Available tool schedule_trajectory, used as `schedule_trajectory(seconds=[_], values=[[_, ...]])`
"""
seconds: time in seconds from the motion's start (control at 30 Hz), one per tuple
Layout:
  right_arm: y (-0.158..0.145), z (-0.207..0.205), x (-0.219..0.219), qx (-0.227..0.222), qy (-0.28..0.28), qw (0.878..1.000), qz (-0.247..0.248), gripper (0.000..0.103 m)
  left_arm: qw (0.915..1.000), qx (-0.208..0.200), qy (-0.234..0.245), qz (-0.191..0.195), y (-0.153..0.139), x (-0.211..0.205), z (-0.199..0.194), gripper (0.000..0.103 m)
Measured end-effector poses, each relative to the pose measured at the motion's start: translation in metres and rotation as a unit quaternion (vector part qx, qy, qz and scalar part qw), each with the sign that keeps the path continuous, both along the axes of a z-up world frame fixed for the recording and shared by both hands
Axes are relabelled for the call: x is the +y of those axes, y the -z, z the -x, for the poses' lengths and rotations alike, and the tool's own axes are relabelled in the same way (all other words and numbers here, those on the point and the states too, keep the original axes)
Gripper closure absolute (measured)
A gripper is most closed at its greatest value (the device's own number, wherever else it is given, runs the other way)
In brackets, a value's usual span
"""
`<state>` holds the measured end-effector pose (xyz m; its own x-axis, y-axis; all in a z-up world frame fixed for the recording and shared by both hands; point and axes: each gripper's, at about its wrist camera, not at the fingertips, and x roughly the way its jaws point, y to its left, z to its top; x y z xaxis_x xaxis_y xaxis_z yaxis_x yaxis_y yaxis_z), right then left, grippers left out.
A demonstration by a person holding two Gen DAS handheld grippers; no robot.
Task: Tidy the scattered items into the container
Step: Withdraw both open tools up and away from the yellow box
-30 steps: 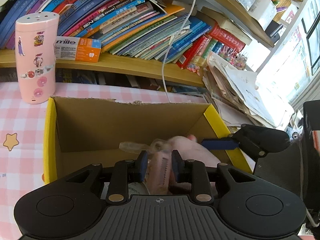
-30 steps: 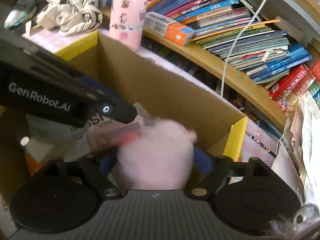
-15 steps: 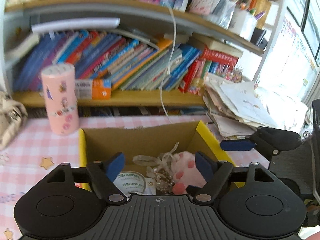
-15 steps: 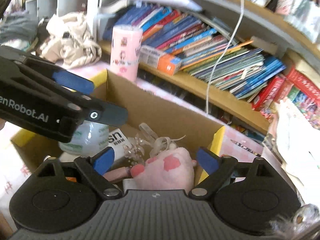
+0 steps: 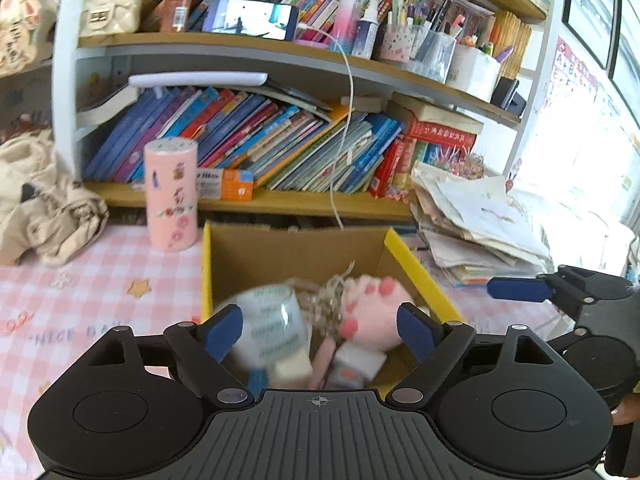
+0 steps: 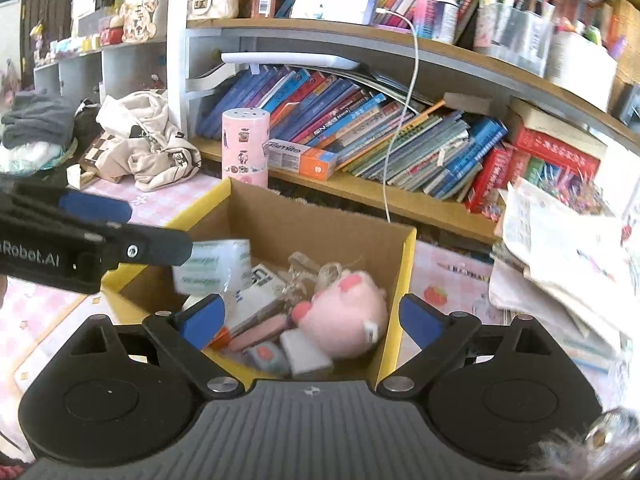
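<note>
Pink plush paw toy (image 5: 376, 312) is lying in the yellow-rimmed cardboard box (image 5: 416, 268), ahead of and below both sets of fingers, touching neither. Left gripper (image 5: 320, 328) jaws are opening, nearly wide, nothing between the pads. Right gripper (image 6: 310, 318) jaws are opening too, also gripping nothing. Reads as the release step: toy is dropped in, both hands are hanging clear above the box. Toy is sitting on top of the pile, darker pink pads showing, beside a clear round jar with a white label (image 5: 276, 324), a tangle of ribbon (image 5: 328, 292) and small white blocks (image 6: 306, 350). Next move probably calls for finding any item left on the pink checked tablecloth (image 5: 80, 292); none obvious near the fingers.
</note>
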<state>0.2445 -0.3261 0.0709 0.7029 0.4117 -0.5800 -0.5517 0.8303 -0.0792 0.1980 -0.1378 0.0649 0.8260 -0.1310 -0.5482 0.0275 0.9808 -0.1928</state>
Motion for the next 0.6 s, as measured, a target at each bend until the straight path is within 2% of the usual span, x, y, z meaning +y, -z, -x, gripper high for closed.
schedule_trajectory(seconds=[0.3, 0.6], values=[[0.018, 0.053, -0.009, -0.004, 0.022, 0.999, -0.023, 0.008, 0.9987, 0.026, -0.044, 0.000, 0.019, -0.011, 0.056, 0.016], [0.038, 0.087, 0.001, 0.021, 0.014, 0.999, -0.022, 0.008, 0.9961, 0.042, -0.071, -0.031, 0.027, -0.009, 0.091, 0.016]])
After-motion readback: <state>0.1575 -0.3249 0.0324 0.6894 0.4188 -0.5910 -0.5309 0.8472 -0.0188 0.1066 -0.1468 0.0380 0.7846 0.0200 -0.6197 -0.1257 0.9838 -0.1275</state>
